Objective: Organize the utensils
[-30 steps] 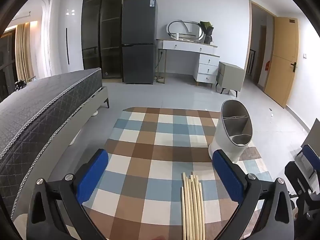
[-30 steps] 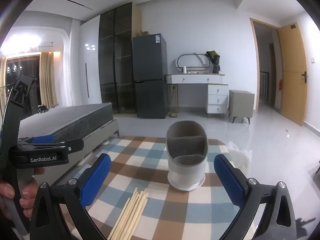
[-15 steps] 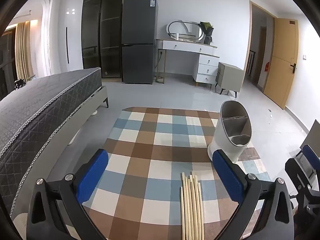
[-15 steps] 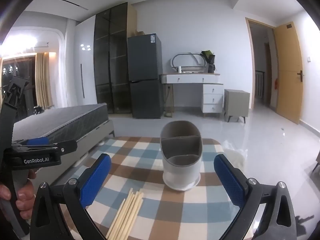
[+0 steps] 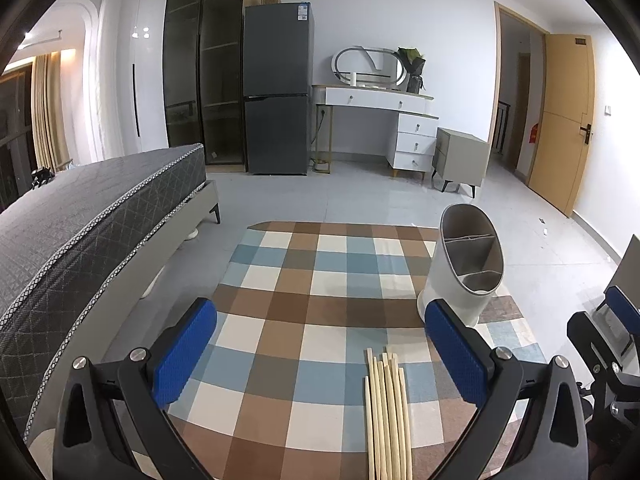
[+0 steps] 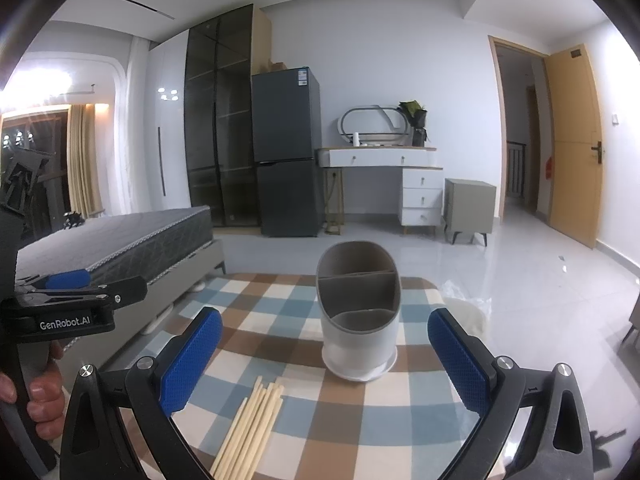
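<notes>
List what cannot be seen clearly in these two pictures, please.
- Chopsticks: near ends cut off by the bottom edge, both views.
- Holder: compartment bottoms hidden by its own walls.
- Fridge label: too small to read.
- Hand: mostly cut off at the left edge, right wrist view.

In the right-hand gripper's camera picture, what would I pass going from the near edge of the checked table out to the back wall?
chopsticks → utensil holder → far edge of the checked tablecloth → bare floor → fridge against the back wall.
</notes>
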Action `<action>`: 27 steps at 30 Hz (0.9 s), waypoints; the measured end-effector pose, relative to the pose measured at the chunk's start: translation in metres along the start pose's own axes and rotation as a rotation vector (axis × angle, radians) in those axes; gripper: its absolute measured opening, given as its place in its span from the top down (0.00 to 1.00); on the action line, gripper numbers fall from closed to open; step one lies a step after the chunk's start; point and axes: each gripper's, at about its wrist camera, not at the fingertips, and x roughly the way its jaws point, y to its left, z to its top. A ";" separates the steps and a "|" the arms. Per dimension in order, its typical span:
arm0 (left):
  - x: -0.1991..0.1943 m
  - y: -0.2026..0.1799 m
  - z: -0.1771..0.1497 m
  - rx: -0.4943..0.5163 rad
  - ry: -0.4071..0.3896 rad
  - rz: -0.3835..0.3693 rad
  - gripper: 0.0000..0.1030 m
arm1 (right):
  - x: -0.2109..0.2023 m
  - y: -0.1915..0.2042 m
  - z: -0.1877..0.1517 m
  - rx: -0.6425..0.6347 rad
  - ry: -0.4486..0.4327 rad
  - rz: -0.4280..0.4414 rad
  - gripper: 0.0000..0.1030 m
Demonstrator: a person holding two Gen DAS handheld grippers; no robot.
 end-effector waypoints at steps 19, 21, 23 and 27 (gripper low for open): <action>0.001 -0.005 0.001 0.004 0.001 -0.007 0.02 | -0.001 0.001 0.000 -0.005 0.010 0.004 0.00; 0.002 -0.006 0.002 0.003 -0.001 -0.006 0.02 | -0.001 0.000 0.000 -0.004 0.011 0.005 0.00; 0.003 -0.006 0.002 0.003 0.000 -0.006 0.02 | -0.001 0.000 0.000 -0.002 0.008 0.004 0.00; 0.001 -0.005 0.001 0.005 0.001 -0.006 0.02 | -0.001 -0.001 0.001 0.006 0.007 0.001 0.00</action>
